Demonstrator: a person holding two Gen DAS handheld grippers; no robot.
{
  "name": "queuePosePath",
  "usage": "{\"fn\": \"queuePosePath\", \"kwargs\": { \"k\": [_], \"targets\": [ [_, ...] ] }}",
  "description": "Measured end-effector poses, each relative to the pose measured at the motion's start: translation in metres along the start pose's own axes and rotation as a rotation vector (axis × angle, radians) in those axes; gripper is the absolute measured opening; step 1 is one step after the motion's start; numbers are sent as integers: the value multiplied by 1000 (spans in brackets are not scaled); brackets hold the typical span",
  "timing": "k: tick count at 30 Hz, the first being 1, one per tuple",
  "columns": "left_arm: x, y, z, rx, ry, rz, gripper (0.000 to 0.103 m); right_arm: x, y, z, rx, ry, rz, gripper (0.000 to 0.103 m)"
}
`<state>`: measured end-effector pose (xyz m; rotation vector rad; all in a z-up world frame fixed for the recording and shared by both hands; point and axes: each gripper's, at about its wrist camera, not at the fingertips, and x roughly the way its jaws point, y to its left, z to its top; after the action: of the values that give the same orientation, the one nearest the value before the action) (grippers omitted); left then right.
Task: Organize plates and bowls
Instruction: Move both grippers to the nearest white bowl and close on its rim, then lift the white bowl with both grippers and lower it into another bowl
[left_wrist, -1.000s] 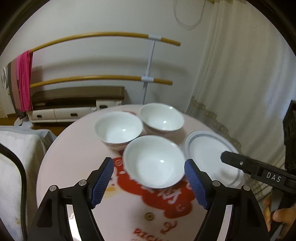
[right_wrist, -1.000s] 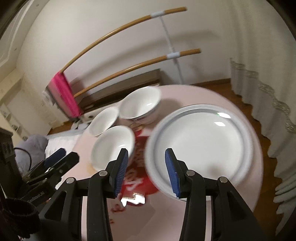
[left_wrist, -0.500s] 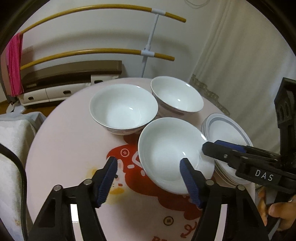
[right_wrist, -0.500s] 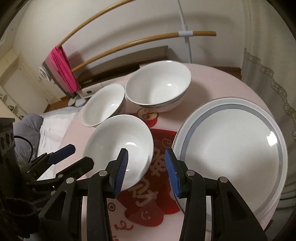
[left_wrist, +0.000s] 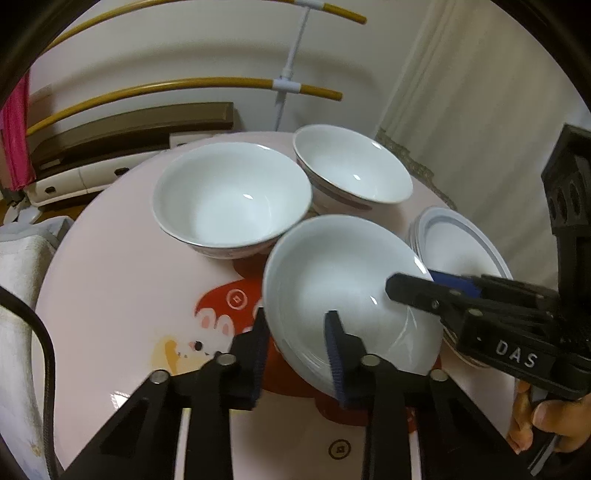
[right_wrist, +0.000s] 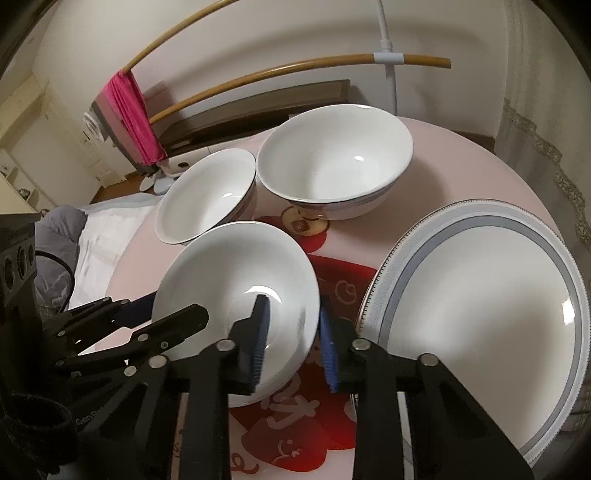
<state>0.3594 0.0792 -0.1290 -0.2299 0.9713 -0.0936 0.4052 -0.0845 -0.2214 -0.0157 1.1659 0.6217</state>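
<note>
On round pink counter (left_wrist: 110, 280) w/ red cartoon print: three glossy white bowls, all empty. Nearest bowl (left_wrist: 347, 295) tilted, gripped both sides. Left gripper (left_wrist: 295, 354) jaws closing, clamped over its near rim; right gripper (right_wrist: 291, 339) jaws closing on opposite rim. Two deeper bowls (left_wrist: 232, 195) (left_wrist: 351, 166) behind, touching. Stack of grey-banded plates (right_wrist: 480, 295) beside, top one empty.

A home room; round pink table (left_wrist: 110, 295), bamboo drying rack (right_wrist: 332, 62) with pink towel (right_wrist: 135, 114), lace-edged curtain (left_wrist: 480, 110).
</note>
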Motion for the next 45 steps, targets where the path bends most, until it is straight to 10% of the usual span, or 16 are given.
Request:
{"fn": "queuePosePath", "kwargs": {
  "k": [5,29,45],
  "targets": [
    [0,2,0,-17,-4,11,15,-1,-7,-1,11,-1,1,8],
    [-72,-41,21,77,-188,40,11,-85,-3,16,-16,-171,50,8],
    [1,-34,89,73,-158,33,11,-53,-39,76,31,-191,-24,9]
  ]
}}
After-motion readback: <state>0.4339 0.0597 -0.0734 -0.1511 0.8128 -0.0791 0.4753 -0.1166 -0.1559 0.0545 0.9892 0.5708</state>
